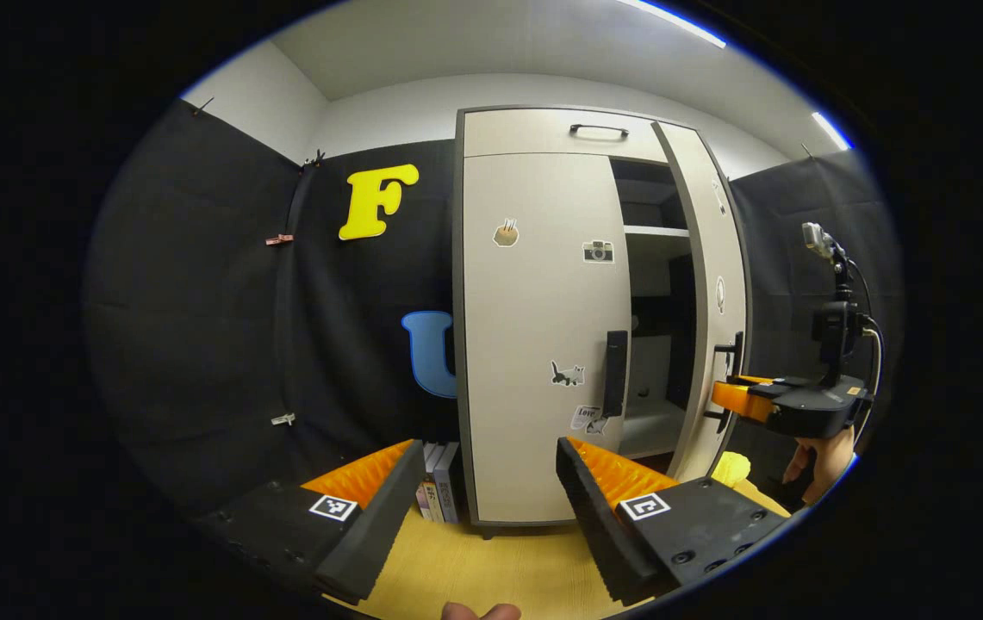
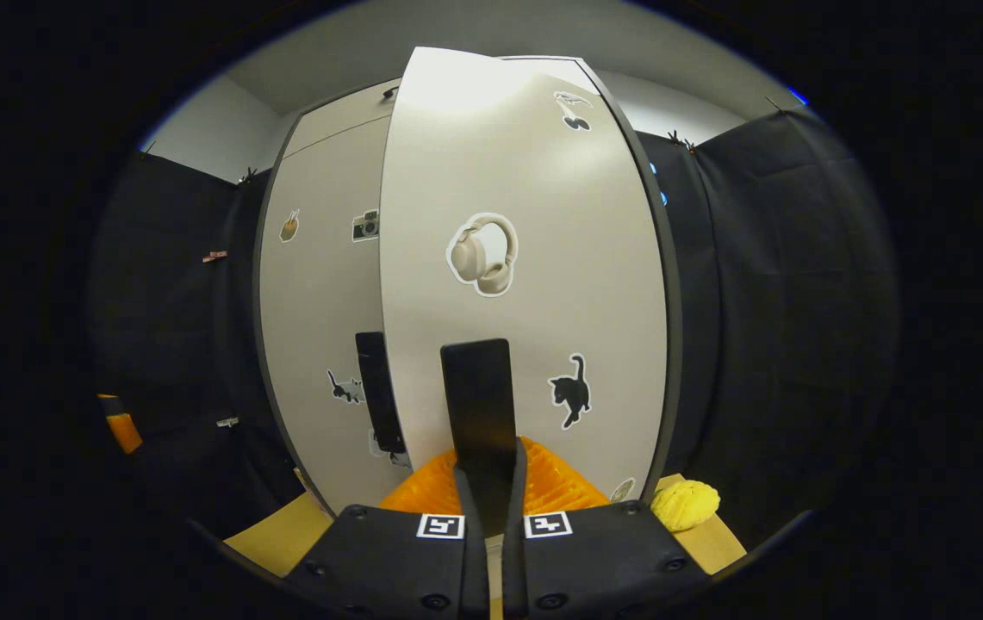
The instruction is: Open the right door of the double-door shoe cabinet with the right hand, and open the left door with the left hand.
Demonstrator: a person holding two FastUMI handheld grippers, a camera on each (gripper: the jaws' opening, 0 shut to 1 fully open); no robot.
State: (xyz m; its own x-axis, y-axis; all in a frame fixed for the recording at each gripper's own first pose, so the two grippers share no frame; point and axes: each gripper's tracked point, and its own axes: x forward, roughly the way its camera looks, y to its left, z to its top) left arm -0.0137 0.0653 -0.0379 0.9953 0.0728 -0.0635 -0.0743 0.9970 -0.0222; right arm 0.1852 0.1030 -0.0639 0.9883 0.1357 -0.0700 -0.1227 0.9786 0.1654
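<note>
The right door [image 2: 534,284] stood partly swung out, its handle [image 2: 478,396] clamped in the right tongs [image 2: 491,482]. The left door [image 1: 538,344] was closed; the left tongs [image 1: 487,491] hung apart, near it. Pulling steadily along the hinge arc seemed best.

Right door [image 1: 715,284] ajar, left door [image 1: 538,344] closed, left gripper [image 1: 487,495] agape.

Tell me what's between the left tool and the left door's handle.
Nothing: in the left gripper view the left tool hangs open short of the left door's handle, with bare door front and floor between.
</note>
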